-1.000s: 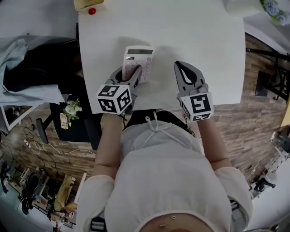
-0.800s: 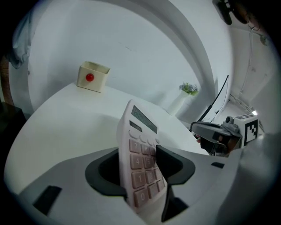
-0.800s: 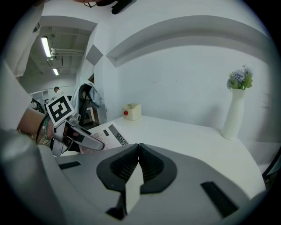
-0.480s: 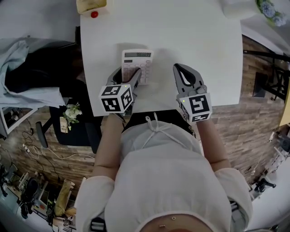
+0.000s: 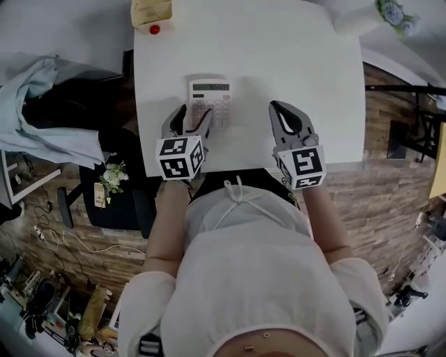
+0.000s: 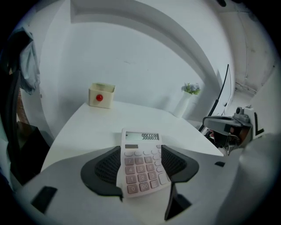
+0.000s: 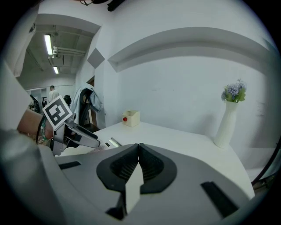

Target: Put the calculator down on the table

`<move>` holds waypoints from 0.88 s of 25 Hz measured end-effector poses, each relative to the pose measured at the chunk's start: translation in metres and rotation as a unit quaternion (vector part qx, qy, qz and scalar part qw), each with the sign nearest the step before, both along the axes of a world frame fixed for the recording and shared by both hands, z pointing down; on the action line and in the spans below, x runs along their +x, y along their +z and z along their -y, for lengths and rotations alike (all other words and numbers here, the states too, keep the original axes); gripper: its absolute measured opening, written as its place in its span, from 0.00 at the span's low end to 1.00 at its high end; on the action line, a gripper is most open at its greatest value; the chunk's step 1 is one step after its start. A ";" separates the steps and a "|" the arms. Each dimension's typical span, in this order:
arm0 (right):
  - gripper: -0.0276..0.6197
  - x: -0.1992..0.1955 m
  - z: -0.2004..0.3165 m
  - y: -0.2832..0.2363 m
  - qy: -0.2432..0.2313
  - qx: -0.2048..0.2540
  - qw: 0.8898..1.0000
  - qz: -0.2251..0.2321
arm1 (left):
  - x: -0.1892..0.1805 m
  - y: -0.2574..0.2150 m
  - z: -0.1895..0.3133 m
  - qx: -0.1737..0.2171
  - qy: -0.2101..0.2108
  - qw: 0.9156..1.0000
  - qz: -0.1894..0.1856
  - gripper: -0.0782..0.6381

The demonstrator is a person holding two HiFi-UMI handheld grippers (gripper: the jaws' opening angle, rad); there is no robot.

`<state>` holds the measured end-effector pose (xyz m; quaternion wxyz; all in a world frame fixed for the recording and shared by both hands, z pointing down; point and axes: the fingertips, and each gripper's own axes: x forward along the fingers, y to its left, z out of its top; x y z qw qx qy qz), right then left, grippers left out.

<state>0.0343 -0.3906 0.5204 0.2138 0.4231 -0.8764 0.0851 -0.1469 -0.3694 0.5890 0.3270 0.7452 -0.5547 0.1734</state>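
Note:
The pale pink calculator (image 5: 210, 100) lies flat on the white table (image 5: 300, 56), display facing up. My left gripper (image 5: 189, 120) hovers at its near end with its jaws opening. In the left gripper view the calculator (image 6: 141, 171) sits between the dark pads (image 6: 105, 167), which stand off its sides rather than pressing on it. My right gripper (image 5: 281, 111) is held over the table to the right of the calculator. Its jaws (image 7: 138, 149) are shut together with nothing between them.
A yellow box with a red button (image 5: 151, 12) stands at the table's far left corner. A white vase with flowers (image 5: 362, 17) is at the far right. A dark chair draped with light cloth (image 5: 49, 118) stands left of the table.
The left gripper's jaws have spread wide and let go of the calculator, which now rests on the table. Both grippers have lifted slightly.

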 end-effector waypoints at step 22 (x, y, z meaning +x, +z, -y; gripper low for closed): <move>0.05 0.037 -0.005 -0.160 -0.031 0.132 0.987 0.087 | 0.053 -0.257 -0.003 0.275 0.064 0.958 0.055 0.13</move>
